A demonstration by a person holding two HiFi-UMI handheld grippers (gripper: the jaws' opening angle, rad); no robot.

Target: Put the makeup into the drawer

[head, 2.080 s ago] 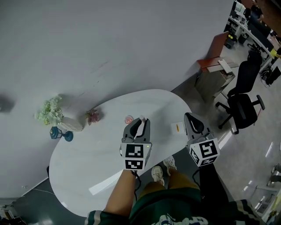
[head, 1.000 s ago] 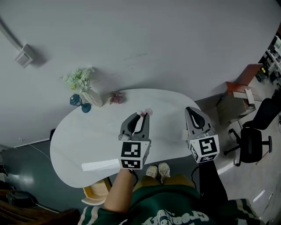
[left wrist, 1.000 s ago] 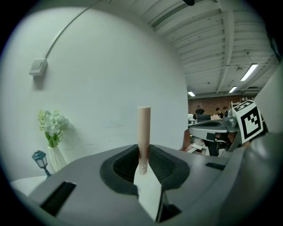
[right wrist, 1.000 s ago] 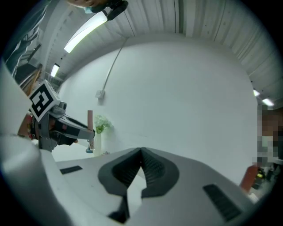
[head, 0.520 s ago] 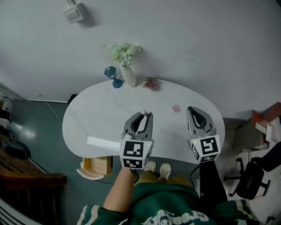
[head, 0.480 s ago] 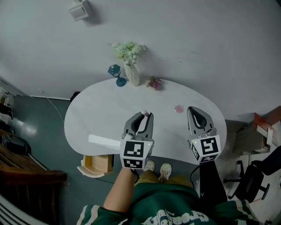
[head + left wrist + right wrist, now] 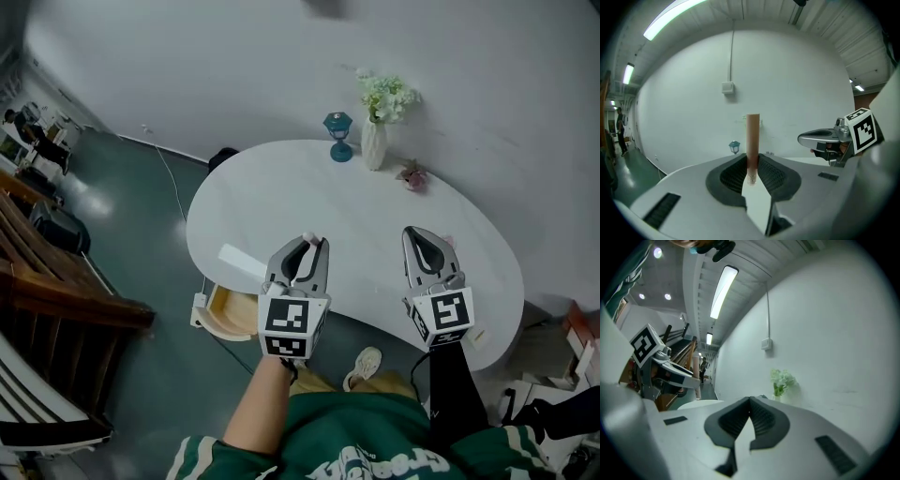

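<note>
Gripping the makeup tube above the tabletop, drawer open

Left gripper jaws are clamped on the makeup tube, which stands upright between them. Right gripper jaws are closed on nothing. The drawer sits at roughly 8 o'clock from the left gripper, at the tabletop's edge.
</note>
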